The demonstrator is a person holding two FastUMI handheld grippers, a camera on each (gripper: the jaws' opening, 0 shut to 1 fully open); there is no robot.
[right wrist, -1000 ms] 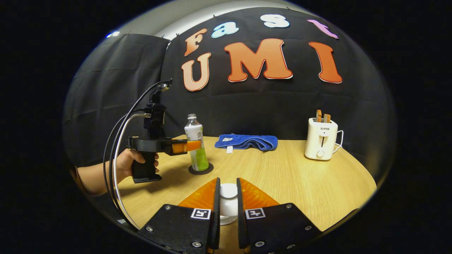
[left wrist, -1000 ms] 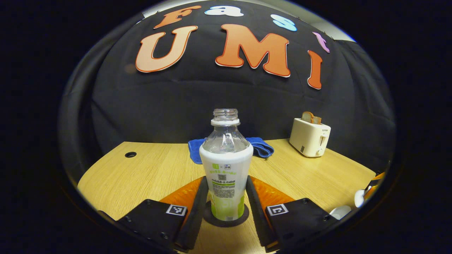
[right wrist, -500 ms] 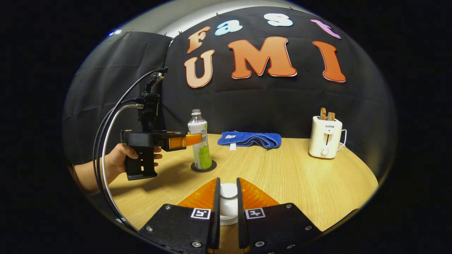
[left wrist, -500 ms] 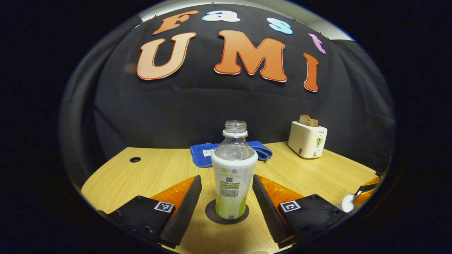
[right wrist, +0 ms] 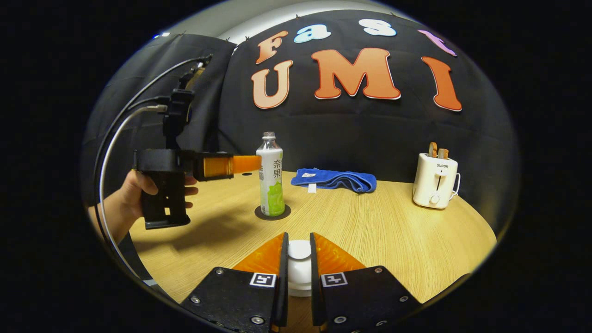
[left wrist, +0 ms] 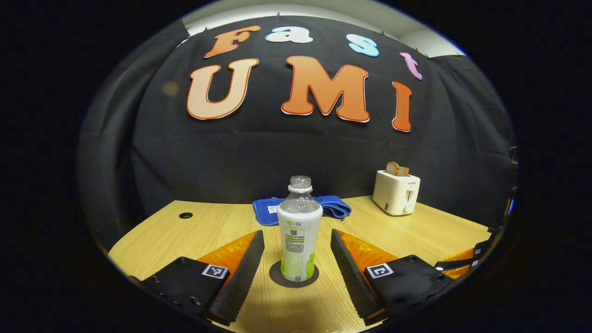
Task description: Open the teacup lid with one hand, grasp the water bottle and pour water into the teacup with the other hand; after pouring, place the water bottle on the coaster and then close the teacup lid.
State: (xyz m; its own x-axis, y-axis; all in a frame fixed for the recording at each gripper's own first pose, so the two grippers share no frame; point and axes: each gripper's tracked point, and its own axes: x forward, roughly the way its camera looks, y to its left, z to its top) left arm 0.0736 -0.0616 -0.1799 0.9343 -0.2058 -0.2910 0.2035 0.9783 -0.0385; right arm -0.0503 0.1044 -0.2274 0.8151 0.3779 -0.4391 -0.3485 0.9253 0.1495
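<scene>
Your left hand-held gripper is sitting spread, the water bottle standing on its coaster ahead between the fingers. Your right hand-held gripper is pinching the teacup lid; be lowering it squarely.

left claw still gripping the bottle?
No. The left claw is open, its fingers apart from the bottle, which stands on the coaster.

1. Both views are evenly lit from overhead and sharp, with no motion blur.
2. The table is bright; the backdrop is dim.
3. A soft shadow lies on the wood under the hand.
4. Fisheye distortion bends the table edge, most strongly near the rim.
5. The bottle shows faint glare on its clear neck.
</scene>
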